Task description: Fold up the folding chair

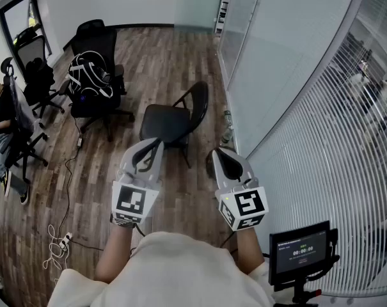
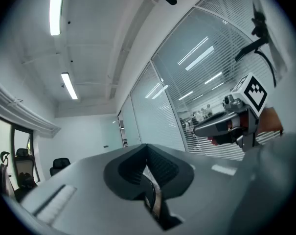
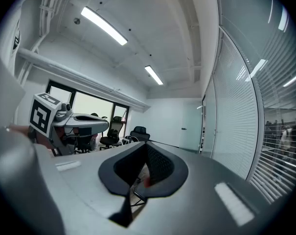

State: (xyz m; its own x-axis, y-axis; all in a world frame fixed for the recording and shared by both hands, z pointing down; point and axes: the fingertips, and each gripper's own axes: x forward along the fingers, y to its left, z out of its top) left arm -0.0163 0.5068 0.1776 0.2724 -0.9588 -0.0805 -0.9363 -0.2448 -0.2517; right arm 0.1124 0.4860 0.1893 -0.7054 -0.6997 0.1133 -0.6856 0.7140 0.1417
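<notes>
The black folding chair (image 1: pixel 171 121) stands unfolded on the wooden floor, its back toward the glass wall. Both grippers are held level in front of me, short of the chair and apart from it. In the head view my left gripper (image 1: pixel 152 144) points at the seat's near edge, and my right gripper (image 1: pixel 217 153) is to the right of the chair. The left gripper view shows its jaws (image 2: pixel 148 153) shut with nothing between them. My right gripper's jaws (image 3: pixel 147 152) are also shut and empty. Each gripper appears in the other's view: the right gripper (image 2: pixel 226 126), the left gripper (image 3: pixel 69 124).
Black office chairs, one bearing a backpack (image 1: pixel 91 75), stand at the left, and a person (image 1: pixel 1 117) sits at the far left. Cables and a power strip (image 1: pixel 59 245) lie on the floor. A glass wall with blinds (image 1: pixel 321 107) runs along the right. A small monitor (image 1: pixel 300 251) is at lower right.
</notes>
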